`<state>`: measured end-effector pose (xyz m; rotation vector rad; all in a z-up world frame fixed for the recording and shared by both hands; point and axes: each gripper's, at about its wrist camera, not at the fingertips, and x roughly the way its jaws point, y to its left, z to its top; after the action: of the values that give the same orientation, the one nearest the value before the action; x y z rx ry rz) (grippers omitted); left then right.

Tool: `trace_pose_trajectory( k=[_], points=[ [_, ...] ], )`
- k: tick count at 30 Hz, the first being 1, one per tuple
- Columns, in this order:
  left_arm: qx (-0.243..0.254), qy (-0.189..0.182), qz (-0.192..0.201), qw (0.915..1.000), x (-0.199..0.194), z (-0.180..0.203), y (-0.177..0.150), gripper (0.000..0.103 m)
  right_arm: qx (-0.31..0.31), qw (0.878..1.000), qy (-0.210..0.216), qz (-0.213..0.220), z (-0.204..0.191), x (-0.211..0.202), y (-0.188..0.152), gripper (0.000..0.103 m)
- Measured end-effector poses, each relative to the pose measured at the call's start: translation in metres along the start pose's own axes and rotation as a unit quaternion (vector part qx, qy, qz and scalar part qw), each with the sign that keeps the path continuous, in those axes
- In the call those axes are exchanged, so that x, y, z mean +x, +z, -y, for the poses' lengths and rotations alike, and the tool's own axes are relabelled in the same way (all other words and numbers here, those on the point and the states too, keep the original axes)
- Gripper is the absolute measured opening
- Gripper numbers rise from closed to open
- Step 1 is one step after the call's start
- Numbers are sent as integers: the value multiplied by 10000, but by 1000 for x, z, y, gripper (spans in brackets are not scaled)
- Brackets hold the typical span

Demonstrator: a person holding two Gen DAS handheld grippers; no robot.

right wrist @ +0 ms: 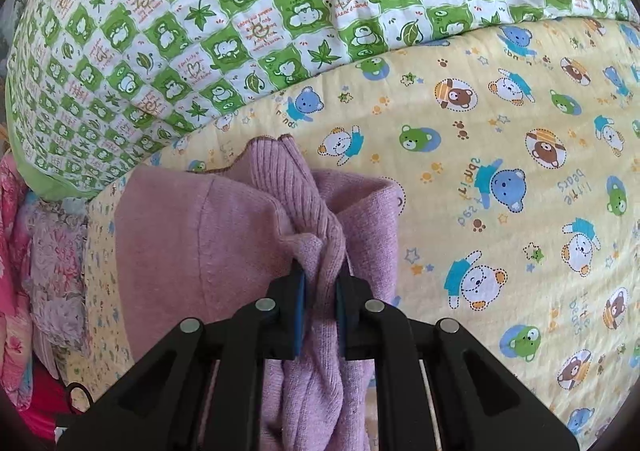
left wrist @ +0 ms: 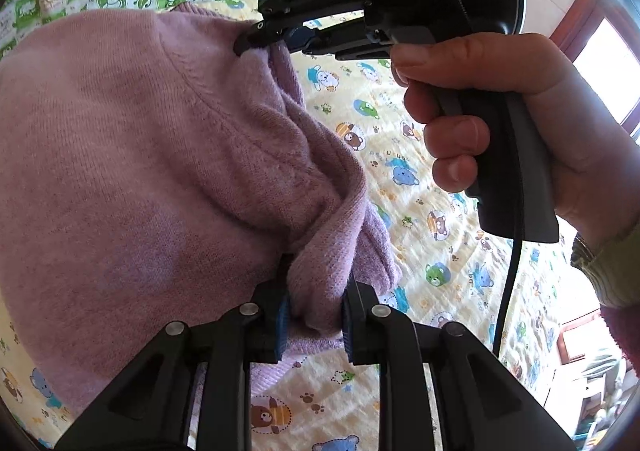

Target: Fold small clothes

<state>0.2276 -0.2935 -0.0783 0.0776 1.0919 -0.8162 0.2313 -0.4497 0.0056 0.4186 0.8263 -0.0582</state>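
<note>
Pinching a bunched fold of the sweater [left wrist: 132, 155], the left gripper [left wrist: 314, 315] clamps its blue pads on the knit. The right gripper [left wrist: 266, 45], held in a hand [left wrist: 516, 123], bites the sweater's far edge beside the ribbed collar [right wrist: 294, 179]. The sweater lies on the bear sheet [right wrist: 500, 179]; right of it the sheet spreads bare, while the green quilt [right wrist: 240, 11] borders beyond it.

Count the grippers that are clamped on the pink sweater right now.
2. The left gripper pinches a bunched fold at the sweater's near edge; the right gripper, held in a hand, pinches its far edge.
</note>
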Motion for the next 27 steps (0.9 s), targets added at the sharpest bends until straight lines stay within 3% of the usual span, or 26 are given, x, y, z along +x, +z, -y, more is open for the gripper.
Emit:
trace_pose_trajectory(
  k=[2, 4, 6, 15, 22, 27],
  points=[
    [-70, 7, -46, 10000, 1, -3, 0, 28, 56, 9999, -95, -9, 2, 0, 0, 29],
    [-129, -32, -62, 9999, -2, 2, -4, 34, 233, 9995, -192, 34, 6, -6, -3, 49],
    [-154, -177, -59, 9997, -9, 2, -6, 51, 365, 9992, -80, 129, 10, -16, -7, 54],
    [-134, -241, 57, 9996, -63, -5, -33, 62, 455, 9987, 42, 227, 3, -62, -56, 55],
    [-942, 280, 243, 9949, -102, -72, -55, 65, 291, 9989, 205, 313, -23, -83, -112, 55],
    [-1645, 491, 171, 9850, -109, -120, -71, 65, -430, 9968, 280, 613, -62, -93, -135, 55]
  ],
)
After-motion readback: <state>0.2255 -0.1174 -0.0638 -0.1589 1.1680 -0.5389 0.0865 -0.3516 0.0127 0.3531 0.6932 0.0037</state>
